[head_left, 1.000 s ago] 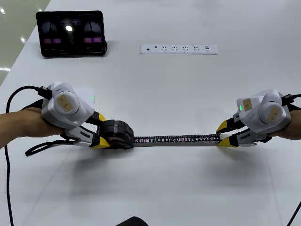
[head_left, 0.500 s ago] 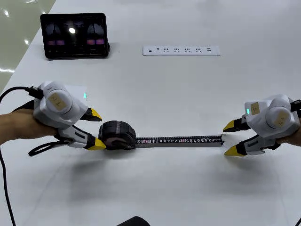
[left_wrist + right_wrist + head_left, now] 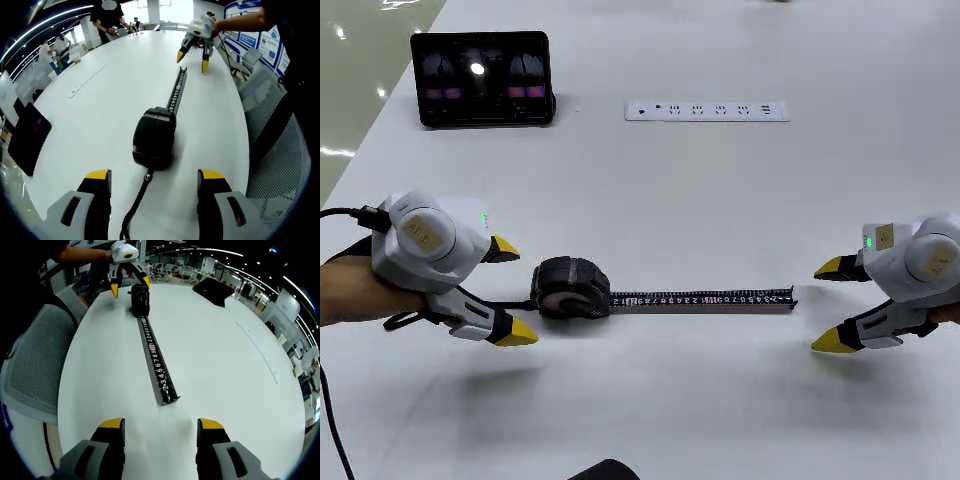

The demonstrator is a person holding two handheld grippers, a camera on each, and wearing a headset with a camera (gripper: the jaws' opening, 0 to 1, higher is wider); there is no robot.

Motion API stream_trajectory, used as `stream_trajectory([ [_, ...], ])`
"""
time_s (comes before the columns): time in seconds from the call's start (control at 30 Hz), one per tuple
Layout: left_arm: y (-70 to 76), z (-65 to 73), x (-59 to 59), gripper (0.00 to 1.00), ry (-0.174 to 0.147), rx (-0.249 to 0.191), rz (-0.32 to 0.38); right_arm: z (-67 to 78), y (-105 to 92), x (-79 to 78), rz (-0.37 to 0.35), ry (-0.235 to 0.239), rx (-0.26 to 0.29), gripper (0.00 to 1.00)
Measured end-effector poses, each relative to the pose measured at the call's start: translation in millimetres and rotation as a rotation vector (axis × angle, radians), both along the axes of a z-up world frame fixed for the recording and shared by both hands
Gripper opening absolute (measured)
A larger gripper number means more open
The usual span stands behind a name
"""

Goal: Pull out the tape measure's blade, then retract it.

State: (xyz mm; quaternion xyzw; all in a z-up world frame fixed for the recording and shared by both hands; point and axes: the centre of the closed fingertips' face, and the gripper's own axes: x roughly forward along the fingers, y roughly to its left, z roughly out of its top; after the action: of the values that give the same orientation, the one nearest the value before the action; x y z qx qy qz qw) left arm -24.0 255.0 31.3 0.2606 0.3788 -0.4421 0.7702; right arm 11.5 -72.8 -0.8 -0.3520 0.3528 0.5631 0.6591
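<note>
A black tape measure case (image 3: pixel 570 288) (image 3: pixel 154 136) (image 3: pixel 139 295) lies on the white table, its dark blade (image 3: pixel 705 299) (image 3: pixel 177 88) (image 3: pixel 155 361) drawn out to the right and flat on the surface. My left gripper (image 3: pixel 507 291) (image 3: pixel 155 181) stands open just left of the case, not touching it, with the case's wrist strap (image 3: pixel 136 206) running between its fingers. My right gripper (image 3: pixel 833 305) (image 3: pixel 161 424) is open a short way beyond the blade's end hook (image 3: pixel 792 299) (image 3: pixel 169 400), apart from it.
At the back left a dark tablet (image 3: pixel 483 78) (image 3: pixel 27 137) (image 3: pixel 213 290) stands propped up. A white power strip (image 3: pixel 707 110) (image 3: pixel 89 80) lies at the back centre. A mesh chair (image 3: pixel 277 150) (image 3: pixel 37 365) sits off the near table edge. People stand far off (image 3: pixel 111 15).
Both grippers have let go and opened. The left one backed away leftward from the case, the right one rightward from the blade tip. The blade stays extended on the table.
</note>
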Motion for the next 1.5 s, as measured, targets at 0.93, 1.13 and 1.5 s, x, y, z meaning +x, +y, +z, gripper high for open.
stream_trajectory([
  [0.93,2.4,8.6,-42.0,0.88,0.015,-0.081,0.204,15.1,-1.3,-33.1,-0.254,0.025,0.104,0.83],
  [1.13,-1.3,11.0,-48.4,0.91,0.000,-0.112,0.265,19.3,2.6,-39.0,-0.320,0.024,0.132,0.90],
  [1.5,-9.0,12.0,-60.5,0.94,-0.031,-0.179,0.386,25.5,12.1,-52.9,-0.415,0.019,0.195,0.96],
])
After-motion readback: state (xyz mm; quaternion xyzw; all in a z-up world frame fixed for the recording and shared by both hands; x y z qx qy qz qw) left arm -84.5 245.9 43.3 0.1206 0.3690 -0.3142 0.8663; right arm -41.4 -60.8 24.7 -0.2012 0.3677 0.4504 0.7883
